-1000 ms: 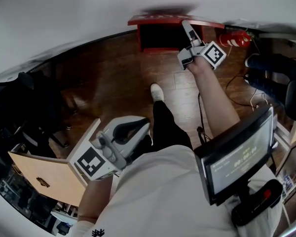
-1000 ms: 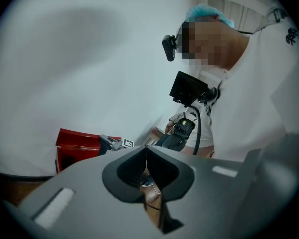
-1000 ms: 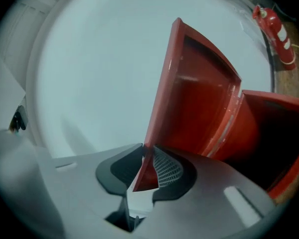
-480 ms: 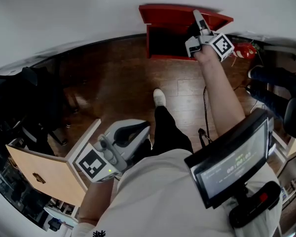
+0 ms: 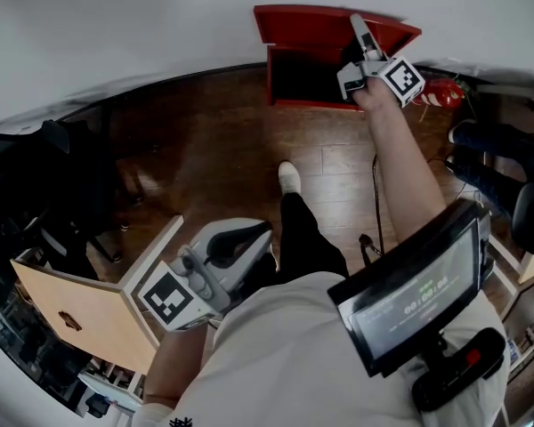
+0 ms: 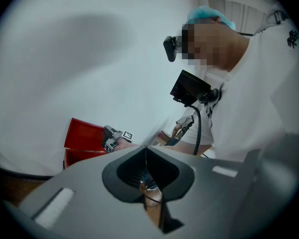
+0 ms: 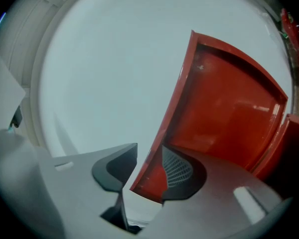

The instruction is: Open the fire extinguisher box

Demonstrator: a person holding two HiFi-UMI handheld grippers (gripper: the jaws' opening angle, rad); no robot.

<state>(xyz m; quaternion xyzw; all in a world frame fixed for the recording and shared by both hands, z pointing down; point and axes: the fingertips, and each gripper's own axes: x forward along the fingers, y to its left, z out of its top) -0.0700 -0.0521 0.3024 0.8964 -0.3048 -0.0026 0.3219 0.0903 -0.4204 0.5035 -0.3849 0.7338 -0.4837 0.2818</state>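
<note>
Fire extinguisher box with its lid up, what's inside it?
Only a dark hollow shows inside the fire extinguisher box; no object is discernible. The right gripper, jaws opening astride the lid, covers its right part.

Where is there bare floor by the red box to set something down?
Free: the wood floor left of the red box, bordered by the wall, the dark furniture and the shoe. Crowded: right of the box, with the extinguisher, cables and dark clutter.
</note>
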